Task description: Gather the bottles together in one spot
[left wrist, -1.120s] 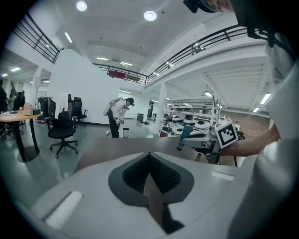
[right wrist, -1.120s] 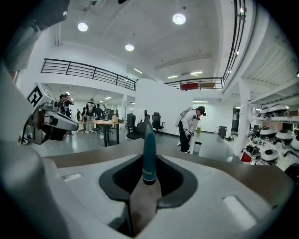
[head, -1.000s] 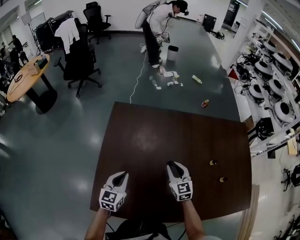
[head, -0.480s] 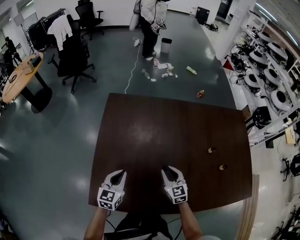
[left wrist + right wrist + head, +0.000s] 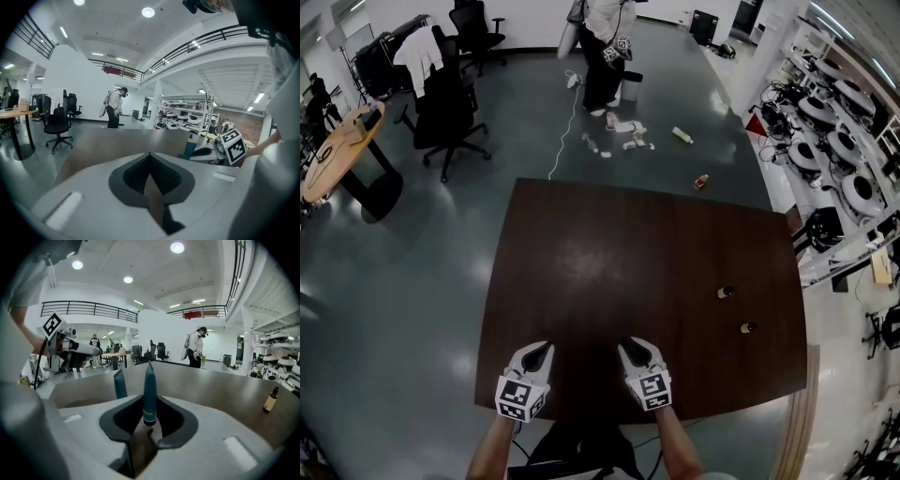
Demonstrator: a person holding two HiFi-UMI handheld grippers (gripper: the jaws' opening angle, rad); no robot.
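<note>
Head view, looking steeply down on a dark brown table [image 5: 609, 262] that stands on a grey-green floor. At the near edge of the table, two bare forearms reach in, each holding a white tool with a cube of square black-and-white markers on its back. The left tool [image 5: 540, 349] hovers over the near left part of the table; in the left gripper view its jaws are pressed together into a single point, with nothing between them. The right tool [image 5: 629, 345] hovers just to its right; in the right gripper view its two teal fingers [image 5: 150, 390] stand a little apart, and the gap between them is empty. Two small dark bottles stand upright on the right side of the table, well apart from both tools: the farther bottle [image 5: 726, 292] and the nearer bottle [image 5: 748, 328], which sits closer to the right edge. The two are near each other but not touching. The right gripper view shows one small bottle far off to its right on the table top. Beyond the table, several more bottles and bits of litter lie scattered on the floor, among them an orange-tinted bottle [image 5: 701, 182] near the far right corner of the table. A person in a white top [image 5: 605, 37] stands by the litter.
</note>
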